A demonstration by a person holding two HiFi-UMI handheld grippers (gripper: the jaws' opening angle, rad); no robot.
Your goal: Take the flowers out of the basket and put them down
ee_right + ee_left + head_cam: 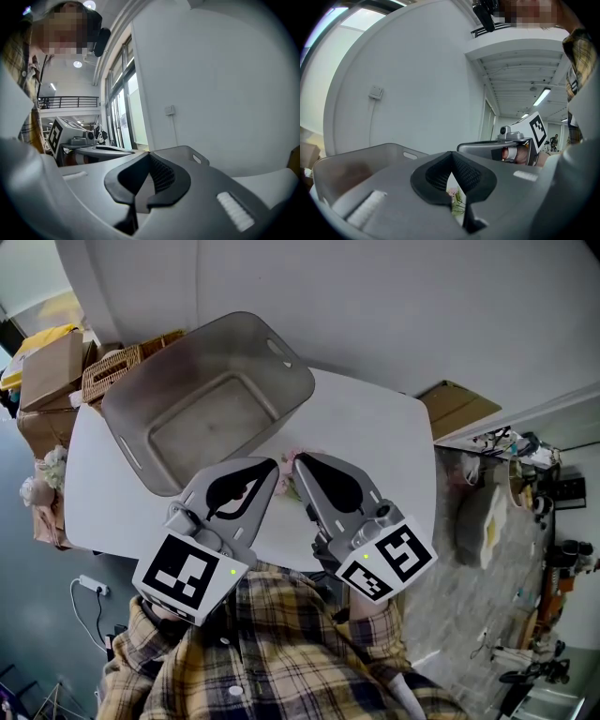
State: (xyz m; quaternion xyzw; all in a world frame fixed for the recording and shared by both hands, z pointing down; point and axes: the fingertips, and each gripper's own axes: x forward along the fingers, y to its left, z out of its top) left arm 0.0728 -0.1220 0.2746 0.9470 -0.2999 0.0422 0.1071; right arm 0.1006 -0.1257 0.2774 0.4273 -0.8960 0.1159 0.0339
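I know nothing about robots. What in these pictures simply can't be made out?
- Flowers: the left gripper view shows only a sliver below the left gripper's closed jaws. In the head view that one and the right gripper cover most of them. Count unclear.
- Basket inside: both gripper views show just its rim; each gripper's body blocks the rest.
- Cardboard boxes: cut by the head view's left edge.

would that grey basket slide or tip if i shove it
The grey basket looks empty and thin-walled, so it is probably light and would likely slide on the smooth white table. Its broad, low shape suggests it would hardly tip.
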